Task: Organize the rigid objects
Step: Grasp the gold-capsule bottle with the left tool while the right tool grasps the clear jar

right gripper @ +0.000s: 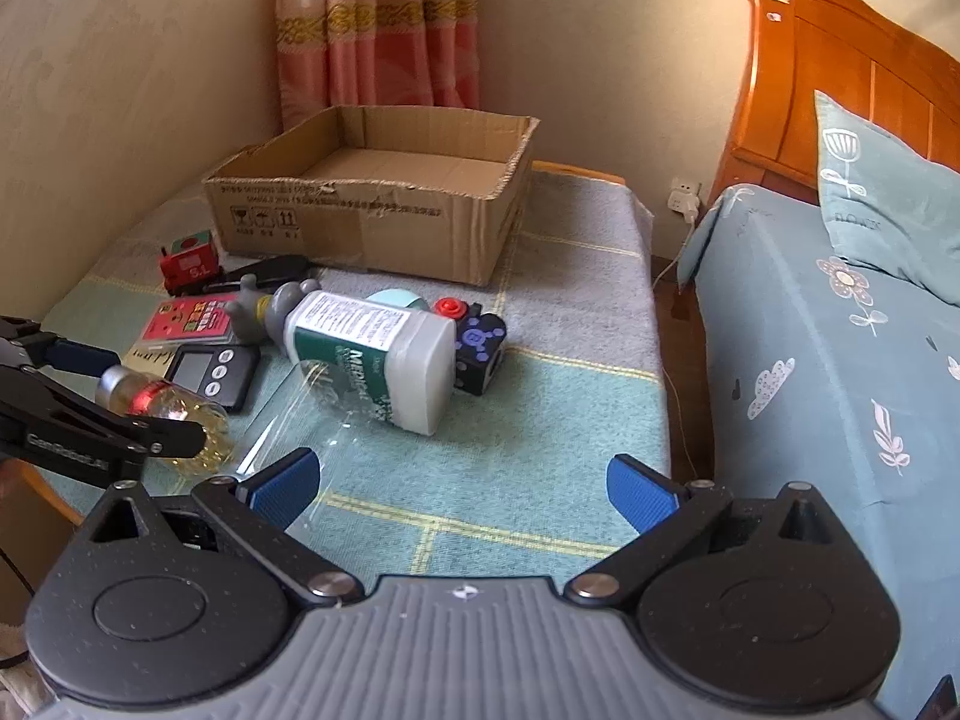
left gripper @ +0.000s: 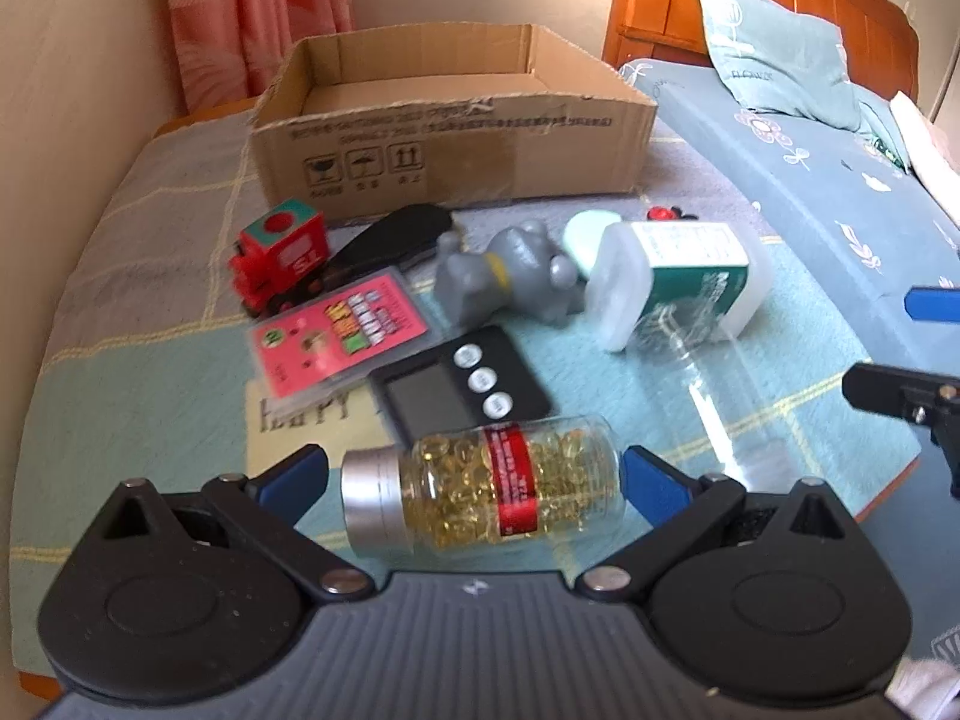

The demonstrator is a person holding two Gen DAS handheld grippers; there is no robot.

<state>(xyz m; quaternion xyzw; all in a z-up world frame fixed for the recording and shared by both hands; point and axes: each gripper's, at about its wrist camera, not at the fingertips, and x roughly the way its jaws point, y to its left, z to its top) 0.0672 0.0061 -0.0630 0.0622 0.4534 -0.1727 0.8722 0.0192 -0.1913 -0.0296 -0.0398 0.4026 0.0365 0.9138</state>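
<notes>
A bedside table (right gripper: 576, 300) draped in a green and grey checked cloth stands between a curtained wall and a bed (right gripper: 810, 330) with a wooden headboard. Far beyond both sets of jaws, at the back of the table, sits an open cardboard box (left gripper: 456, 150), nothing visible inside it. The left gripper (left gripper: 474, 471) has its jaws spread wide around a clear capsule bottle (left gripper: 480, 492) lying on its side, silver cap toward the left finger; whether the pads touch it is unclear. The right gripper (right gripper: 462, 483) hangs with jaws open over bare cloth. Ahead of it lies a white bottle with a green label (right gripper: 372, 348), and just behind that a black cube with blue dots (right gripper: 480, 351). Between the left jaws and the box crowd a grey elephant toy (left gripper: 510, 276), a pink card (left gripper: 342, 330), a black digital timer (left gripper: 462, 384) and a red toy train (left gripper: 279, 252), the card partly covering a sheet with blurred lettering.
</notes>
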